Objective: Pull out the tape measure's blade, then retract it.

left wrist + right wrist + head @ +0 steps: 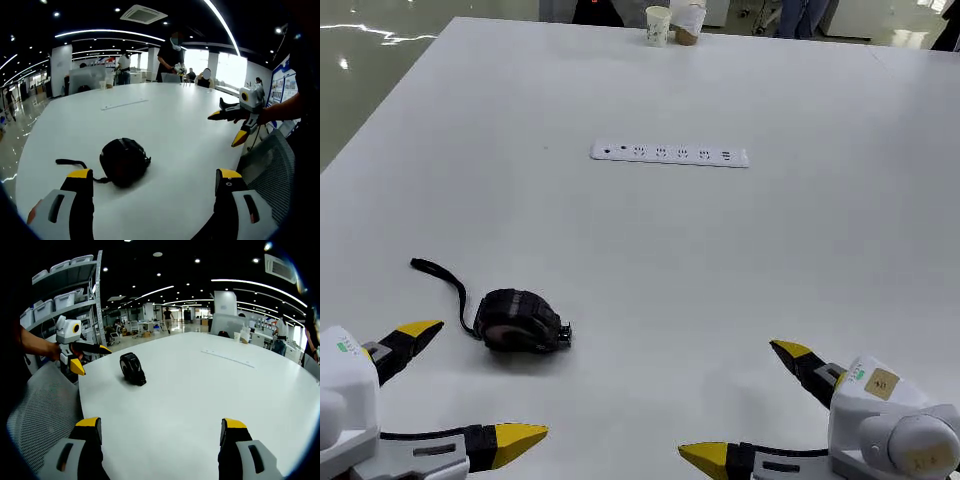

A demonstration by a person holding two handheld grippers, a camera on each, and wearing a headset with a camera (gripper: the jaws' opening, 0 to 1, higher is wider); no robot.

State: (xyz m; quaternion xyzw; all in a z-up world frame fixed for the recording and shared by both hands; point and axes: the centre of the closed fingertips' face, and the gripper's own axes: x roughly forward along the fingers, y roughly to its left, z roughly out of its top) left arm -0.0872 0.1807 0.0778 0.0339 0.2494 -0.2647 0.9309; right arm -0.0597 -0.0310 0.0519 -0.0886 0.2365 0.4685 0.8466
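A black tape measure (520, 320) lies on the white table (650, 250), its black wrist strap (442, 283) trailing off to the left. The blade is not drawn out. My left gripper (482, 385) stands open at the near left, just short of the tape measure (124, 161), with nothing between its yellow-tipped fingers. My right gripper (740, 405) is open at the near right, well apart from the tape measure (132, 368). Each gripper shows in the other's view: the right gripper (227, 127) and the left gripper (92, 359).
A white power strip (669, 153) lies across the middle of the table. Two paper cups (672, 24) stand at the far edge. A grey mesh chair (40, 410) sits at the near table edge. People stand in the office beyond.
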